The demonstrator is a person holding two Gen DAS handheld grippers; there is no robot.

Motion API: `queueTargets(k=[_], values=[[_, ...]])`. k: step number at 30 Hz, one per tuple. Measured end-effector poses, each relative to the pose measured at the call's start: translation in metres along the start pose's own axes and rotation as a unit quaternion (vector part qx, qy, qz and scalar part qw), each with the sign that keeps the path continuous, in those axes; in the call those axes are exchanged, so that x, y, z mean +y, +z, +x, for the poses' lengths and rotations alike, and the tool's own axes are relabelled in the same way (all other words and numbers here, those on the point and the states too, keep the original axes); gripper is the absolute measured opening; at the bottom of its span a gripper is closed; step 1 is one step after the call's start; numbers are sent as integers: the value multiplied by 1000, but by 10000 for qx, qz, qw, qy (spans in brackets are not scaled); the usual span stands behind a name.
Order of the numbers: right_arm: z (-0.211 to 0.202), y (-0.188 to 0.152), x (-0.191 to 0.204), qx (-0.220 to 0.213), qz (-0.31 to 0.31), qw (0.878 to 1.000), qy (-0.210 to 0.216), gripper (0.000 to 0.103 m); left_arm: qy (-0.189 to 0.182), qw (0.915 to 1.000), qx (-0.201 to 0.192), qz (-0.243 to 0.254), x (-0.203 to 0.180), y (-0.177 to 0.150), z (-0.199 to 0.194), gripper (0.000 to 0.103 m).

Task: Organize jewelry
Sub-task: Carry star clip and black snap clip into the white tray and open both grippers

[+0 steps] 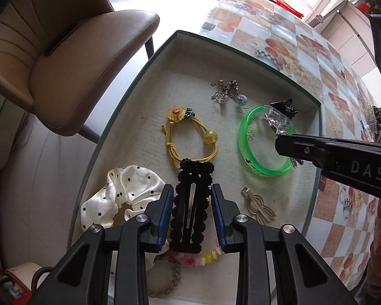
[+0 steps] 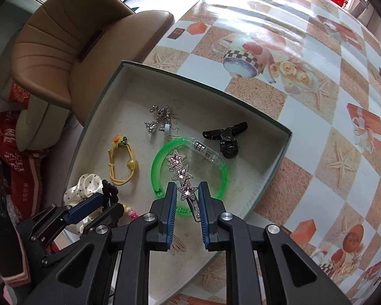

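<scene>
While your left gripper [image 1: 191, 211] clamps a black scallop-edged snap clip [image 1: 191, 203] between its blue pads, your right gripper [image 2: 186, 200] pinches the stem of a rhinestone star clip [image 2: 181, 175], three faceted stars in a row. Both clips hang above a shallow grey-lined tray [image 2: 266, 150] with a dark green rim. Lying in it: a translucent green plastic bangle [image 2: 157, 172]; a glossy black claw clip [image 2: 226, 139]; a yellow cord hair tie [image 1: 190, 137] with a resin flower and bead; a tangled silver chain piece [image 1: 226, 91]; a white satin polka-dot scrunchie [image 1: 124, 195]; a beige knotted cord [image 1: 259, 206]. A pastel bead bracelet [image 1: 205, 256] is mostly hidden behind your left fingers. The tray sits on a glossy checked tablecloth [image 2: 317, 101] printed with starfish and roses, beside a tan leather chair [image 1: 63, 58].
</scene>
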State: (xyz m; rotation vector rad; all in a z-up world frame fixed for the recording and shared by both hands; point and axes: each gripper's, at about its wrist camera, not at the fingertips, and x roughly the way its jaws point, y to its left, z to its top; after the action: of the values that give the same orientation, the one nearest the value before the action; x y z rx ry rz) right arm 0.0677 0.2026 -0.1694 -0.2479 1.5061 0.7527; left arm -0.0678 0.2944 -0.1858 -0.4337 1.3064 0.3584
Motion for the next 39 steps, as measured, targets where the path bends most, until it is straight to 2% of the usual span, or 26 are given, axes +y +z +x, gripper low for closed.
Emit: queueTargets(k=[14, 15, 16, 18, 28, 39], values=[[20, 6, 5, 181, -51, 9998, -68, 19, 131, 9999, 41, 40, -3, 3, 3, 34], [20, 7, 4, 195, -45, 9998, -63, 24, 151, 9999, 42, 44, -3, 4, 3, 34], [21, 8, 4, 181, -33, 9998, -63, 37, 179, 9998, 43, 44, -4, 4, 2, 34], [17, 8, 5, 80, -12, 10000, -30, 50, 228, 9997, 31, 47, -4, 4, 0, 34], [-25, -2, 4, -234, 142, 9996, 35, 51, 317, 9995, -67, 15, -1, 4, -19, 34], [-55, -38, -8, -170, 384, 9991, 17, 55, 381, 9992, -83, 87, -4, -5, -42, 34]])
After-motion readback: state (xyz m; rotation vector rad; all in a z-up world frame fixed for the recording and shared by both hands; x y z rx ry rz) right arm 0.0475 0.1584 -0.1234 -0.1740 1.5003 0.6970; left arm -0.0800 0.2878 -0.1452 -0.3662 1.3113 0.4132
